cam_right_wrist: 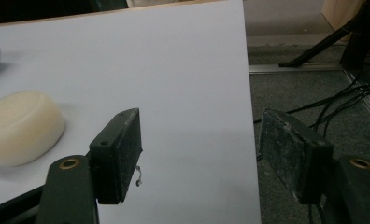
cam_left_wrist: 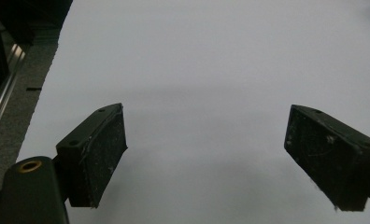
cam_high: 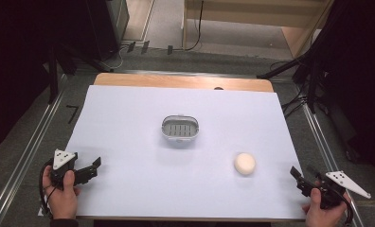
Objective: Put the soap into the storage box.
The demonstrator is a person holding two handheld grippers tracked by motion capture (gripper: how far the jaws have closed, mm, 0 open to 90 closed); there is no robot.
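Tongs [cam_high: 305, 178] apart near soap [cam_high: 245, 163], dish [cam_high: 180, 128] beyond

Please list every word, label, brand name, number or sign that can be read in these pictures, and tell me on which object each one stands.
There is no readable text in these pictures.
The soap dish, the cream soap bar and the white sheet on the table carry no print.
The left gripper and right gripper, both with jaws apart, bear no label.

One soap bar [cam_high: 245, 163], one soap dish [cam_high: 180, 128], two tongs, both empty.
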